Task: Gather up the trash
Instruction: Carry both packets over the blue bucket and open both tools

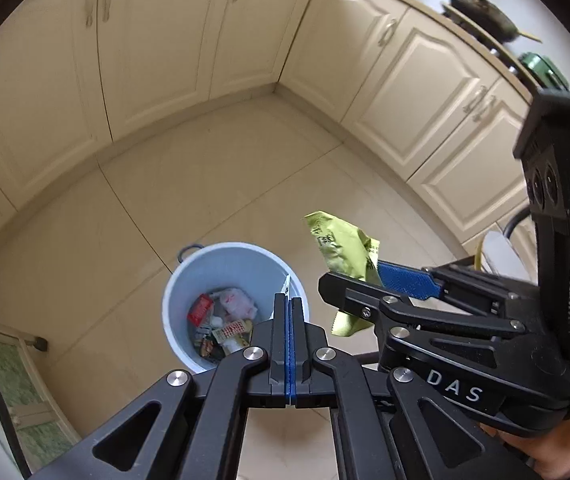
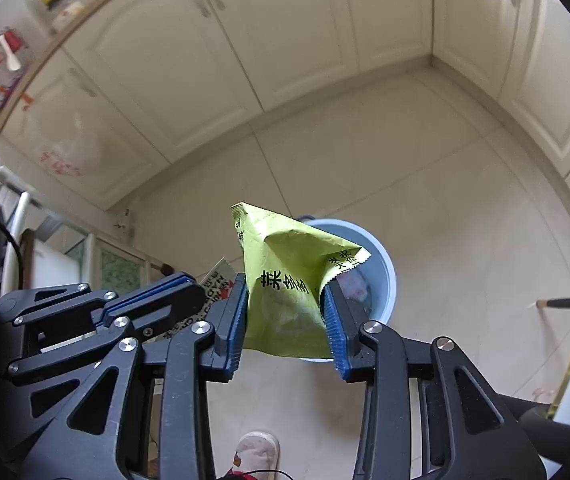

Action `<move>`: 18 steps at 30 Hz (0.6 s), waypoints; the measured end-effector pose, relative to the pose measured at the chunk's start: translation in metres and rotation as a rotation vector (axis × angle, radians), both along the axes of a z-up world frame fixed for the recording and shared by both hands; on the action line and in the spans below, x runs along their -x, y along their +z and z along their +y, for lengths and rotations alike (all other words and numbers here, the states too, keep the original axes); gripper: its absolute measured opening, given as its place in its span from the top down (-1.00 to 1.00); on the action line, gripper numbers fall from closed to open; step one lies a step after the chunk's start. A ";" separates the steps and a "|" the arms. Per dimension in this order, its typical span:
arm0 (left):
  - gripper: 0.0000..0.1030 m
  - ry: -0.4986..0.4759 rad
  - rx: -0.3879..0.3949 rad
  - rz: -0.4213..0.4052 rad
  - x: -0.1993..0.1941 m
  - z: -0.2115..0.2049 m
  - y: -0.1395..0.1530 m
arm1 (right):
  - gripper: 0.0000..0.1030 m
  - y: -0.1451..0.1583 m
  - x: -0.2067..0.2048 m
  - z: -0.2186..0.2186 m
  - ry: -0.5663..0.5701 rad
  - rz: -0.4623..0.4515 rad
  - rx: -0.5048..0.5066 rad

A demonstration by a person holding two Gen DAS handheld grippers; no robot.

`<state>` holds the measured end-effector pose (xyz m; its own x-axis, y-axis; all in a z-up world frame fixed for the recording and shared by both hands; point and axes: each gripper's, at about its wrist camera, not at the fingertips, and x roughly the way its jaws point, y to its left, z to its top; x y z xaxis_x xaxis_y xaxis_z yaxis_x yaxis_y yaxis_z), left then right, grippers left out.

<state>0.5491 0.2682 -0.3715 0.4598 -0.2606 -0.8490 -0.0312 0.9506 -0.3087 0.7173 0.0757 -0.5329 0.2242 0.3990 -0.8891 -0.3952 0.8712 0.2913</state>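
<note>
Right hand-held gripper [image 2: 285, 316] at the centre of the right wrist view has a crumpled green packet [image 2: 285, 280] between its blue pads, above the pale blue bin [image 2: 385, 280] on the floor. Left hand-held gripper [image 1: 289, 312] is shut on a thin white wrapper [image 1: 286, 284], over the bin [image 1: 189, 272] at lower centre, which already holds trash [image 1: 225, 324].

A pale beige tiled floor [image 1: 213, 184] is carrying the scene, thin dark grout lines crossing it. A light blue bin [image 1: 189, 280] is standing upright on it, well apart from the cream cabinets [image 1: 157, 48] that are lining the floor's far edges. Wrappers and crumpled scraps [image 1: 225, 320] are lying inside the bin. A slippered foot [image 2: 257, 454] is resting on the tiles.
</note>
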 end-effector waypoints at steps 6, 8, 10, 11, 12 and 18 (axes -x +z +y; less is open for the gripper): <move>1.00 0.055 -0.012 0.018 -0.022 0.009 -0.013 | -0.09 -0.028 -0.016 -0.003 -0.052 0.051 -0.022; 1.00 0.066 -0.005 0.025 -0.029 0.002 -0.016 | -0.18 -0.032 -0.018 -0.008 -0.050 0.056 -0.054; 1.00 0.086 0.014 0.019 -0.033 -0.003 -0.020 | -0.18 -0.034 -0.021 -0.012 -0.049 0.065 -0.082; 1.00 0.096 0.017 0.017 -0.033 -0.003 -0.023 | -0.18 -0.035 -0.022 -0.013 -0.052 0.068 -0.097; 1.00 0.110 0.009 0.019 -0.033 -0.004 -0.026 | -0.18 -0.037 -0.023 -0.015 -0.051 0.076 -0.112; 0.58 0.198 -0.042 0.017 -0.025 -0.002 -0.025 | -0.56 -0.043 -0.028 -0.022 -0.064 0.086 -0.173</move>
<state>0.5744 0.2660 -0.3964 0.4842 -0.1308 -0.8651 -0.2238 0.9373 -0.2670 0.7455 0.0542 -0.5759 0.1801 0.5349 -0.8255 -0.3072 0.8278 0.4694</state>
